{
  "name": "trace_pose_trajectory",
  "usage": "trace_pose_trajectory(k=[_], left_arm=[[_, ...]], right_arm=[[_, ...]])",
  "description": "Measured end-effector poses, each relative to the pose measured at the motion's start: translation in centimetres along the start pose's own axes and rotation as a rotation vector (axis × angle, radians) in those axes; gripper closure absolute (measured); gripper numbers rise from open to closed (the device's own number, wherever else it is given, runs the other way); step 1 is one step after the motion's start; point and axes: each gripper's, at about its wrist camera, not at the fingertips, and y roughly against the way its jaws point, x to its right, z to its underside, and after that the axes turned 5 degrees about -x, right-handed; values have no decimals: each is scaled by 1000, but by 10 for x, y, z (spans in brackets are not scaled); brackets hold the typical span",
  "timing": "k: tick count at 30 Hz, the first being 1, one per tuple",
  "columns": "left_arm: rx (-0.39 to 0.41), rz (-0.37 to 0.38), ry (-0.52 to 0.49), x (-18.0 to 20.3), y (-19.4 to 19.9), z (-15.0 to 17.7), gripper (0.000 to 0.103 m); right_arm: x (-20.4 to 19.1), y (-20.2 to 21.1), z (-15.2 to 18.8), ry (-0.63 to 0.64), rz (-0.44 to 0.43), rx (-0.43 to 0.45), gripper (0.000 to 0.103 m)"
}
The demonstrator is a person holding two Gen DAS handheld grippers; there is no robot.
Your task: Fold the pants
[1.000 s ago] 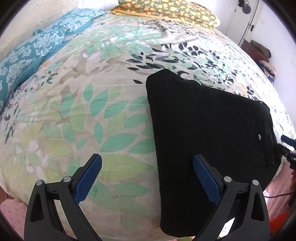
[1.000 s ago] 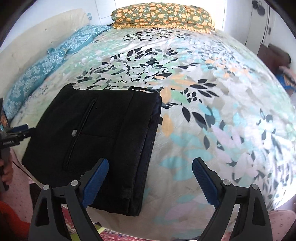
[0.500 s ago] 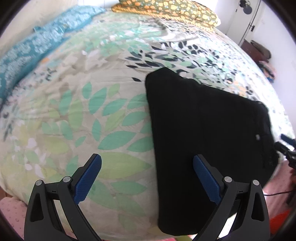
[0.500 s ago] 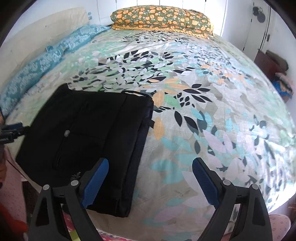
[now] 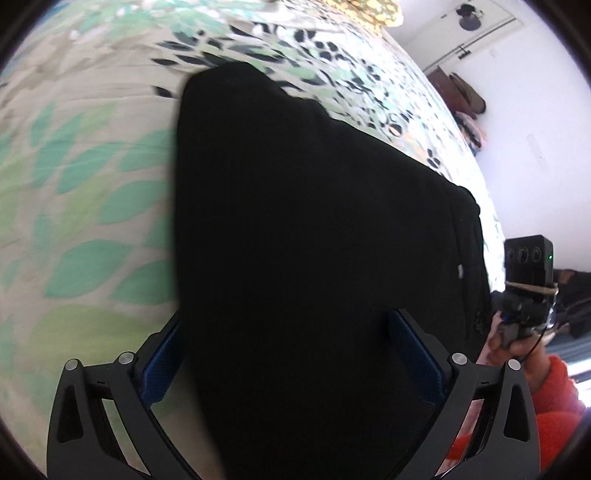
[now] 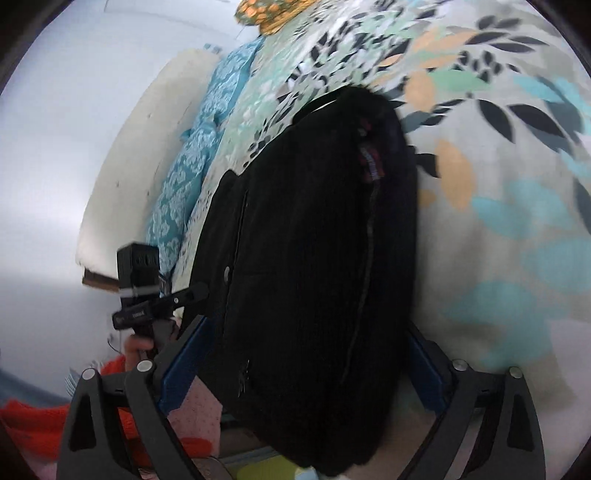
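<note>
The folded black pants (image 5: 314, 240) lie on the leaf-print bedspread near the bed's front edge. My left gripper (image 5: 291, 354) is open, its blue-padded fingers (image 5: 413, 354) straddling the near end of the pants. The pants also show in the right wrist view (image 6: 310, 266), with a small button and a red label near the waistband. My right gripper (image 6: 303, 365) is open, its fingers either side of the near end of the pants. Each gripper shows in the other's view, held in a hand with an orange sleeve.
The bedspread (image 5: 92, 184) stretches left and away. Teal pillows (image 6: 195, 155) lie along the left side by a white headboard. An orange-patterned pillow (image 6: 273, 11) lies at the far end. A door and clutter (image 5: 465, 99) stand at the right of the room.
Both grippers have moved down and in close to the pants, from hovering back above the bed to straddling the near end. The right view has tilted. Jaws stay open.
</note>
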Motion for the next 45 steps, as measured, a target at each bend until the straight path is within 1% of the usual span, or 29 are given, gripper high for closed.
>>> trace_pose_trajectory(k=[1,3,4,5,6,7,9,12,15,20,22,23,25,26,27,28,29,31,32,33,34,35,36,38,40,41,43,44,45], left_arm=[[9,-14,2,4,0,1,6],[33,-58,-14,9,5,4,32],[47,-70,-20,9,10,7,40],[56,-56,-14,7,16,9,55],[69,-25,2,4,24,11,65],[78,-11,10,3,30,12,69],[102,-32,-1,10,42,16,75],[126,-43,-24,22,56,13,76],[161,-35,-56,31,72,-7,76],[239,-59,-106,50,89,-77,76],[281,-72,-108,59,86,-113,76],[291,-80,-109,62,83,-123,75],[308,-115,-108,64,69,-151,72],[300,-145,-102,62,58,-159,65],[286,-191,-93,59,46,-166,51],[267,-277,-73,54,29,-167,49],[255,-327,-63,51,22,-164,51],[246,-431,-79,43,9,-136,52],[262,-450,-106,39,10,-116,47],[287,-473,-134,41,14,-96,37],[327,-505,-156,41,20,-75,31],[352,-526,-168,41,25,-59,17],[387,-549,-179,42,33,-38,10],[418,-550,-177,44,40,-17,6],[409,-544,-156,49,44,-1,4],[401,-543,-153,53,44,1,4],[396,-557,-169,67,51,-1,4],[409,-564,-183,75,55,-7,4],[453,-582,-201,86,71,-10,4]], right_arm=[[-3,-3,0,16,6,-8,8],[-4,-3,3,28,2,-24,34],[0,1,7,11,-23,-17,46],[0,3,9,8,-36,-11,51],[-4,4,10,16,-40,-7,52],[-9,5,12,29,-55,-1,54],[-19,8,13,50,-94,17,57],[-35,17,8,86,-137,54,58],[-44,27,-16,124,-147,79,59],[-56,48,-91,206,-59,122,59],[-55,56,-124,223,-27,145,59],[-53,59,-139,225,-7,157,59],[-38,61,-164,191,45,180,58],[-25,60,-173,150,70,180,55],[-11,58,-177,109,137,179,52],[0,56,-176,73,232,188,41],[13,56,-170,34,312,205,35],[35,65,-143,-37,341,234,34],[41,71,-123,-60,362,262,26],[42,78,-105,-60,386,287,19],[38,82,-84,-47,405,311,6],[31,86,-63,-36,434,332,0],[25,89,-44,-32,468,352,0],[5,84,-24,-30,552,359,0],[-18,79,-21,-3,686,350,0],[-29,77,-21,27,732,339,0],[-53,69,-24,97,777,318,0],[-67,66,-24,132,791,315,0],[-82,65,-25,165,803,317,0]])
